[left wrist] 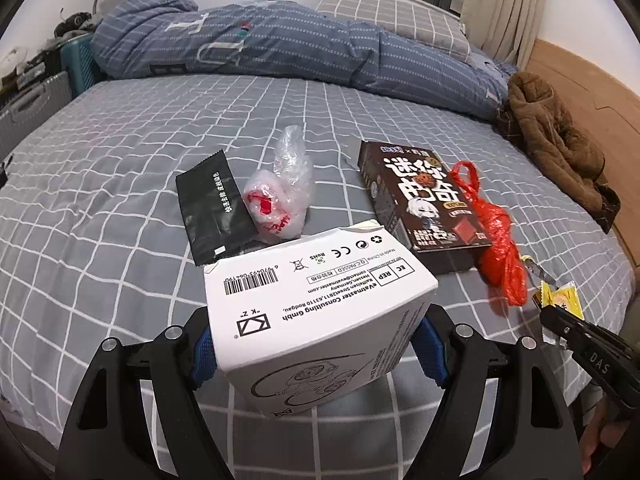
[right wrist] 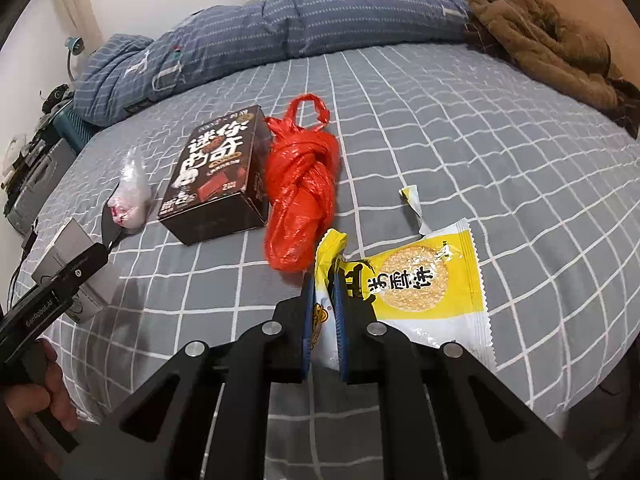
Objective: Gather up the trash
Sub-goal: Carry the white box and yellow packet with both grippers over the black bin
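Bed (left wrist: 120,184): We work over a grey checked sheet that fills both views; a rolled blue quilt (left wrist: 260,44) lies along the far side and a brown coat (left wrist: 560,140) sits far right by the wooden headboard.

White box (left wrist: 316,320): Our left gripper (left wrist: 316,354) is clamped on it, blue pads pressing both side walls, the box tilted and clear of the sheet. We judge the grip sound; carry it level so it does not pivot between the pads.

Dark snack box (right wrist: 216,184): Lies flat in the middle of the bed, touching the red bag on its right.

Red bag (right wrist: 300,192): Knotted and loose, just beyond our right gripper.

Yellow wrapper (right wrist: 424,280): Our right gripper (right wrist: 324,320) is pinched together on its left end, the rest trailing to the right. Thin film may slip, so we should lift slowly and keep the pinch deep.

Black wrapper (left wrist: 212,212): Flat, far left of the white box, beside the clear bag (left wrist: 284,188).

Torn scrap (right wrist: 412,204): Small piece just beyond the yellow wrapper, easily missed.

Room: Open sheet to the near left and far right; the near bed edge falls away beneath both grippers, so we should swing outward there, clear of the red bag.
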